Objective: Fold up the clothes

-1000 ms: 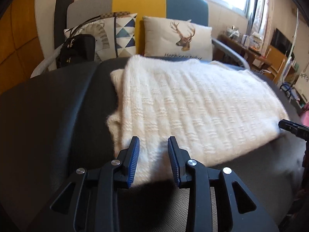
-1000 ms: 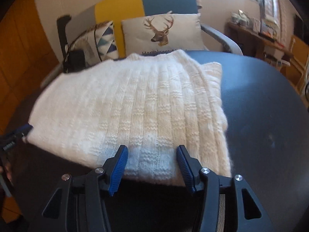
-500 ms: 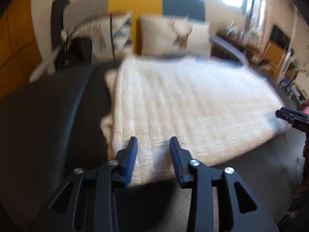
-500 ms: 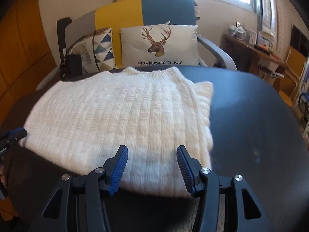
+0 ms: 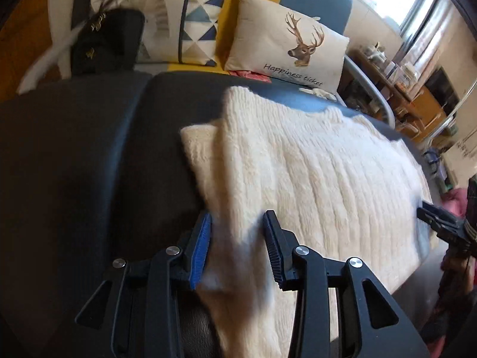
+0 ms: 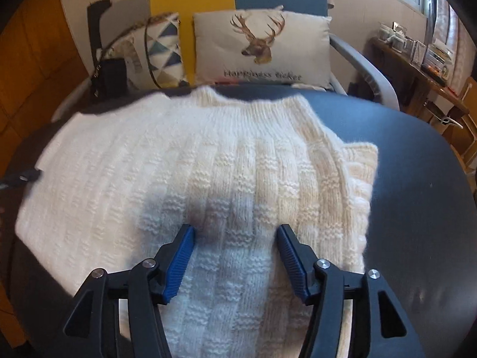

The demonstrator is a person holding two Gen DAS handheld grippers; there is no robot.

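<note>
Dark counter (image 6: 417, 208) carries the cream sweater (image 6: 208, 164); both tongs, left (image 5: 237, 238) and right (image 6: 235, 253), released, have advanced over its near hem, poised to grip for folding.

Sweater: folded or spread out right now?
Partly folded: the sweater lies flat, a doubled layer showing along its right edge; both grippers open.

left tongs (image 5: 237, 232) jaws apart, right tongs (image 6: 235, 246) jaws apart
</note>
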